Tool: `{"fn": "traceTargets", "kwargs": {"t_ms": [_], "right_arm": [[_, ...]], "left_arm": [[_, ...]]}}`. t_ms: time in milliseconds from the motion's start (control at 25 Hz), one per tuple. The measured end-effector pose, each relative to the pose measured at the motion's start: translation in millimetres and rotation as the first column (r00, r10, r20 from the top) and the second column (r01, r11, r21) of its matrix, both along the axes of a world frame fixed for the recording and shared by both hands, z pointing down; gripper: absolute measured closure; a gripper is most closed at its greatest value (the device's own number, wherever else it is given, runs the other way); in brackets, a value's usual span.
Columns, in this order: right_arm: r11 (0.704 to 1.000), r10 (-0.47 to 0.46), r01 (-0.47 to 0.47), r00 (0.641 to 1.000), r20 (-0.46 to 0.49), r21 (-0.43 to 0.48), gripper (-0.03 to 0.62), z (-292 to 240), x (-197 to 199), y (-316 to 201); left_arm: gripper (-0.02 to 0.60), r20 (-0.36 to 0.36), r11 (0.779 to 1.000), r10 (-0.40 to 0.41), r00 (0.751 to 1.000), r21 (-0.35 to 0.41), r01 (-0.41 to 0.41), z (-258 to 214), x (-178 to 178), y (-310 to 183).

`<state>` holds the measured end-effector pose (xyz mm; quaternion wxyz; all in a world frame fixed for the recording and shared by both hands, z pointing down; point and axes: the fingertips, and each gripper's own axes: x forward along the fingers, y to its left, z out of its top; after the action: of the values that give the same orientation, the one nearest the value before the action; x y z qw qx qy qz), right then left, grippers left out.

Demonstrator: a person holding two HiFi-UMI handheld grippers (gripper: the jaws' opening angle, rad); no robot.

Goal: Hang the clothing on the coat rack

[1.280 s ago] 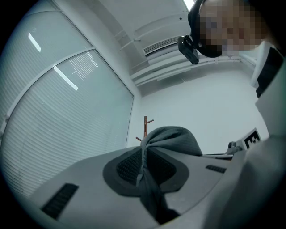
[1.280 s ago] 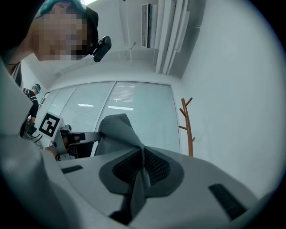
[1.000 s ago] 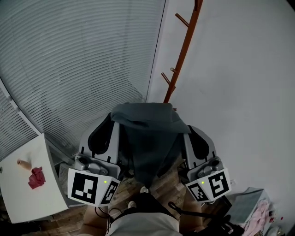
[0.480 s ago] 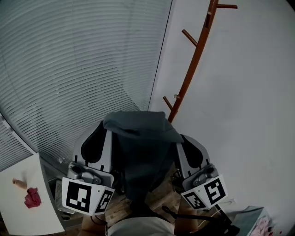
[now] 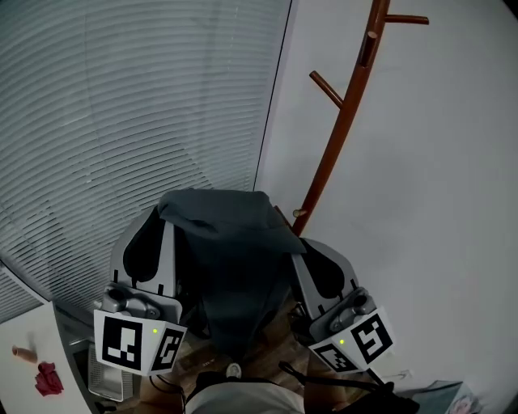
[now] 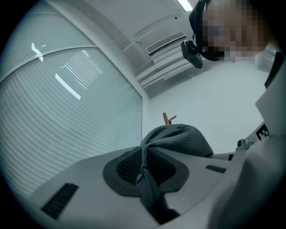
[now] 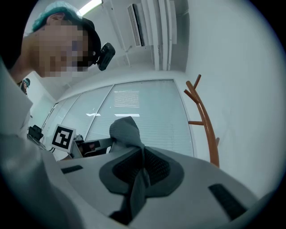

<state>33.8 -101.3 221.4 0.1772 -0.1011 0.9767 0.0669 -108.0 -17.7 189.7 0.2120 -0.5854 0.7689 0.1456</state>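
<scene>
The coat rack [image 5: 344,121], a reddish-brown wooden pole with angled pegs, stands against the white wall [image 5: 437,202], and everything else sits to its left or below it. The dark grey garment [image 5: 231,242] is held up in the air just left of the rack's lower stretch, stretched between the two grippers with its top edge drawn into a flat band and the rest hanging down in a narrowing drape. It rests on no peg; its right shoulder comes close to the rack's lowest short peg [image 5: 301,213], though contact there cannot be made out. The left gripper [image 6: 144,154] has its jaws pressed together on a bunched fold of the cloth, which bulges above the pads and trails down between them. The right gripper [image 7: 142,163], the nearer of the two to the rack, likewise pinches a fold that rises in a peak over its closed jaws. The middle peg [image 5: 326,87] and the top peg [image 5: 405,19] stand bare, well above the garment. Left of the rack, slatted blinds [image 5: 146,105] cover the window. Far down to the rack's left, a white table [image 5: 69,368] carries a crumpled red scrap [image 5: 48,378].
</scene>
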Motion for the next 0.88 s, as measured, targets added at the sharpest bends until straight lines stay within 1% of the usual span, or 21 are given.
{"fn": "traceTargets", "kwargs": {"t_ms": [240, 320, 400, 480, 560, 680, 760, 880], "right_arm": [[0.999, 0.03, -0.03, 1.0, 0.006, 0.018, 0.562, -12, -11, -30], [0.999, 0.042, -0.042, 0.999, 0.012, 0.017, 0.561, -16, -16, -39], [0.999, 0.05, -0.05, 0.999, 0.02, 0.007, 0.561, -17, -20, -44], [0.997, 0.08, -0.081, 0.996, 0.027, 0.007, 0.562, -18, -22, -47], [0.99, 0.139, -0.14, 0.99, 0.035, 0.022, 0.562, -23, -26, -54], [0.965, 0.258, -0.259, 0.965, 0.036, 0.043, 0.562, -34, -41, -78], [0.944, 0.325, -0.326, 0.945, 0.032, 0.047, 0.561, -40, -53, -94], [0.918, 0.392, -0.394, 0.919, 0.044, 0.048, 0.562, -50, -64, -110]], "left_arm": [[0.535, 0.014, 0.999, 0.035, 0.999, -0.001, -0.035, -11, -18, -42], [0.535, -0.004, 0.999, 0.051, 0.999, -0.009, -0.051, -13, -26, -56], [0.535, -0.041, 0.998, 0.06, 0.997, -0.021, -0.061, -13, -34, -66], [0.535, -0.054, 0.997, 0.073, 0.996, -0.023, -0.075, -14, -37, -73], [0.535, -0.036, 0.995, 0.1, 0.994, -0.014, -0.101, -19, -41, -85], [0.535, 0.019, 0.985, 0.172, 0.985, -0.006, -0.172, -34, -52, -120], [0.535, 0.053, 0.972, 0.236, 0.97, -0.008, -0.236, -43, -57, -144], [0.535, 0.099, 0.947, 0.32, 0.942, -0.004, -0.321, -55, -62, -169]]}}
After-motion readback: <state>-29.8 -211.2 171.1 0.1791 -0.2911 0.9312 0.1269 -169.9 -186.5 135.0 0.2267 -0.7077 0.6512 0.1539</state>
